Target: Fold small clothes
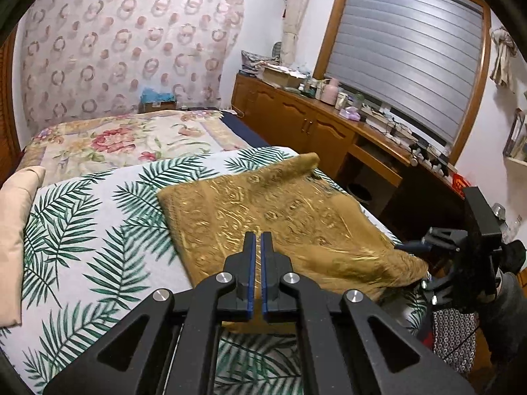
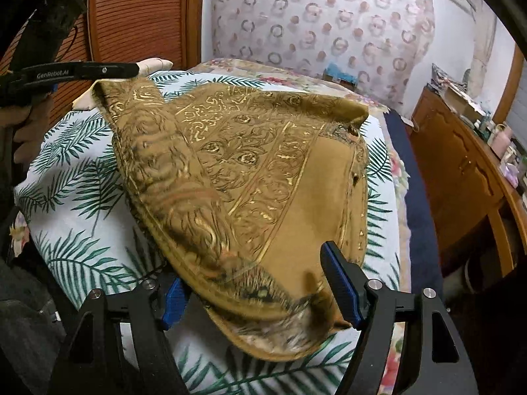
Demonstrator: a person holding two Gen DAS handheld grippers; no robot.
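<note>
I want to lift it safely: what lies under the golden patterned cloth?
Under the golden patterned cloth only the palm-leaf sheet shows. Anything beneath its middle is covered.

Palm-leaf sheet (image 1: 98, 217), floral bedspread (image 1: 108, 141) — wooden cabinets (image 1: 296, 121), window blind (image 1: 405, 52)

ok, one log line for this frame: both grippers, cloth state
left gripper: shut, nothing visibly held | right gripper: open, straddling cloth's near edge | gold patterned cloth: partly folded on palm-print sheet
</note>
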